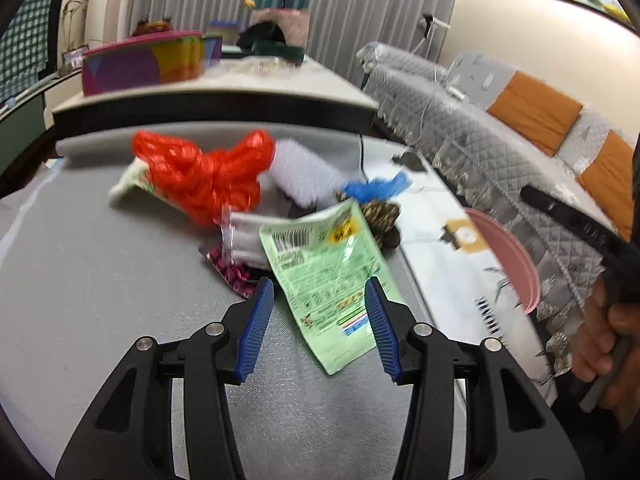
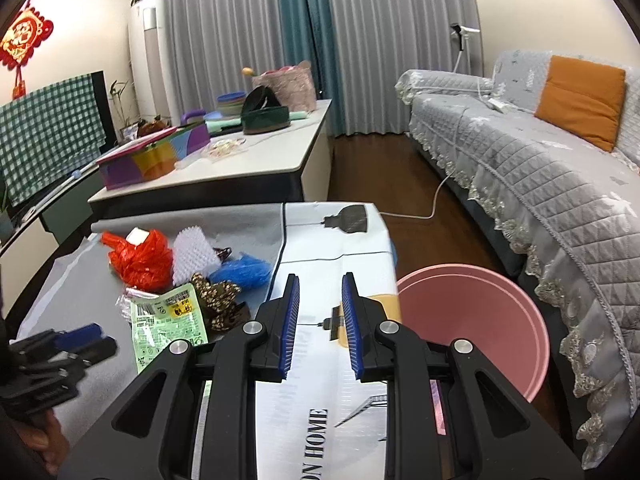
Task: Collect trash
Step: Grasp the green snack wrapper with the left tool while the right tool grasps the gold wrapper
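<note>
Trash lies in one loose heap on the grey mat of the desk (image 1: 100,280), seven pieces that can be counted: one green snack pouch (image 1: 328,280), one crumpled red plastic bag (image 1: 204,176), one white bumpy plastic sheet (image 1: 300,172), one blue crumpled bag (image 1: 380,186), one brown patterned wrapper (image 1: 380,216), one clear wrapper (image 1: 244,236) and one pink-and-black wrapper (image 1: 234,274); a pale packet pokes out from under the red bag, too blurred to identify. The green pouch is the nearest piece, lying flat with its printed back upward; in the left wrist view its long axis runs from the barcode end by the heap down toward the camera, slanting slightly right. The left gripper (image 1: 320,292) hovers over that pouch with its jaws spread about halfway, one blue pad on either side of the pouch's width and nothing pinched. The right gripper (image 2: 320,300) is over the white printed cloth on the desk's right part, its jaws narrowly parted and empty. One pink bin (image 2: 472,320) stands beside the desk's right edge, between the desk and the grey quilted sofa (image 2: 540,184), its open mouth tilted toward the camera. A second desk (image 2: 260,160) behind carries assorted boxes and bags.
</note>
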Available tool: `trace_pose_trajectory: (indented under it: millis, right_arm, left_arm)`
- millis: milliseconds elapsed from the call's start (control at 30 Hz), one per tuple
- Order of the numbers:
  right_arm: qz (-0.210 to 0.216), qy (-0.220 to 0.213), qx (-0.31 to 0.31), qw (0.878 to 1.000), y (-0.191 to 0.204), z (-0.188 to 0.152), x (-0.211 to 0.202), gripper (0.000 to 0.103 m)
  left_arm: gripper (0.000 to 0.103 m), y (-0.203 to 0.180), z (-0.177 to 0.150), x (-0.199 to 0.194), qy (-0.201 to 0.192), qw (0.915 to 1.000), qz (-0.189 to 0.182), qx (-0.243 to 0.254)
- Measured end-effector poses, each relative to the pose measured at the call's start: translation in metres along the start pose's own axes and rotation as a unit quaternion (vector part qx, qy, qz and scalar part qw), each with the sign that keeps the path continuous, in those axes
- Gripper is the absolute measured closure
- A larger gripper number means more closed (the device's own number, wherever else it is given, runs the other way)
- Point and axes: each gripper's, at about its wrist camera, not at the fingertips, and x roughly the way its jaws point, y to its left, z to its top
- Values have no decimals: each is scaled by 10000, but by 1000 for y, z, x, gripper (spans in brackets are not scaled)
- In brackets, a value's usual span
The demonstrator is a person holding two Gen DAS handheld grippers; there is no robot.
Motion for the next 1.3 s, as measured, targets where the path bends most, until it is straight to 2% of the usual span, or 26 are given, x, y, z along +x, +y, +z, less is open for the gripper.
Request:
trace_pose_trajectory:
  millis: [200,500,633,733,867,1000,1133,1300]
  right_arm:
    - [156,156,-25,9998,9,-2,21,80]
    - [488,354,-79,9982,30,-7,49,79]
    - [682,473,-94,9965,41,-9,61,77]
    - [784,534,-140,9954,49,-10,69,73]
    - [895,642,-134,9938,57,-12,80,66]
    - [977,781,-96,9921,63,-13,95,60]
    - [1026,919,-61,9905,69,-16,110,58]
    - [1066,1003,-108,9892,75,-18,121,58]
  left_arm:
    - [58,15,-6,30,419,9988,67,-261]
    - [59,19,-3,51,681,9968,-51,-404]
    - [78,21,-3,53,723,9961,-185,-462]
    - [90,21,0,49,627,9969,-210,-424]
    - [96,22,7,34,328,9982,-290,-398]
    - [98,24,12,20,-6,9995,-67,-305]
    - [99,31,14,17,-101,9992,130,-354]
    - [99,34,15,18,-93,9993,127,-334]
